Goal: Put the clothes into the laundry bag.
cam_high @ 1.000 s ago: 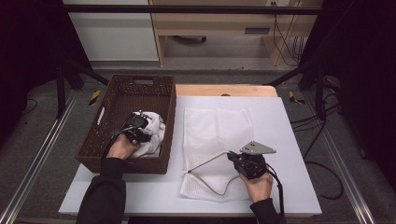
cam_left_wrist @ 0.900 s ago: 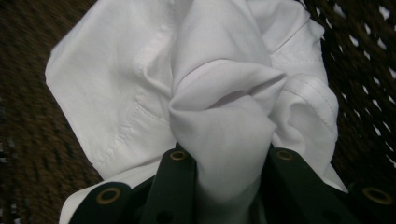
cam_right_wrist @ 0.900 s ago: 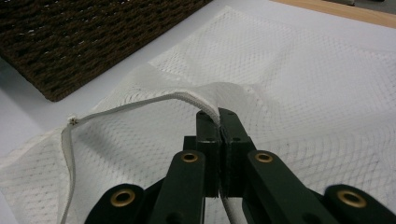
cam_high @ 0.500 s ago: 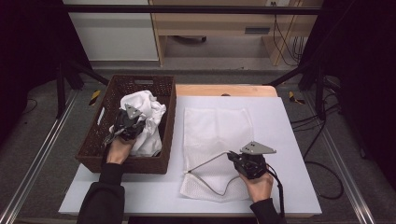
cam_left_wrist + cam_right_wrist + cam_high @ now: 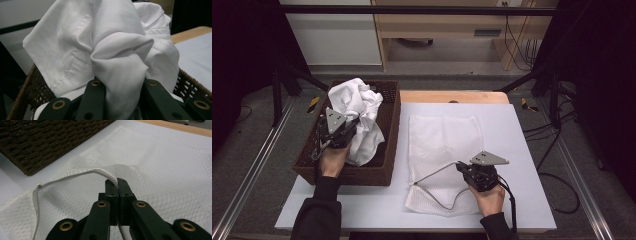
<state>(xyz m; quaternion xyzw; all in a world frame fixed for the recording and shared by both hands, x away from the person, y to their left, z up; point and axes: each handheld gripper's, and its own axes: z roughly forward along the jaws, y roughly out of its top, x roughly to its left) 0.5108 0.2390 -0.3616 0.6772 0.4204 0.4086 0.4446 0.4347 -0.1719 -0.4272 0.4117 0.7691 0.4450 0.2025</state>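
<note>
White shirt clamped in the left gripper hangs over the wicker basket, at 9 o'clock from the mesh laundry bag, whose zipper edge the right gripper pinches shut.

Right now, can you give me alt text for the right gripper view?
The right tongs, shut, pinch the raised zipper edge of a white mesh laundry bag lying flat on the white table. A dark brown woven wicker basket sits at upper left.
</note>
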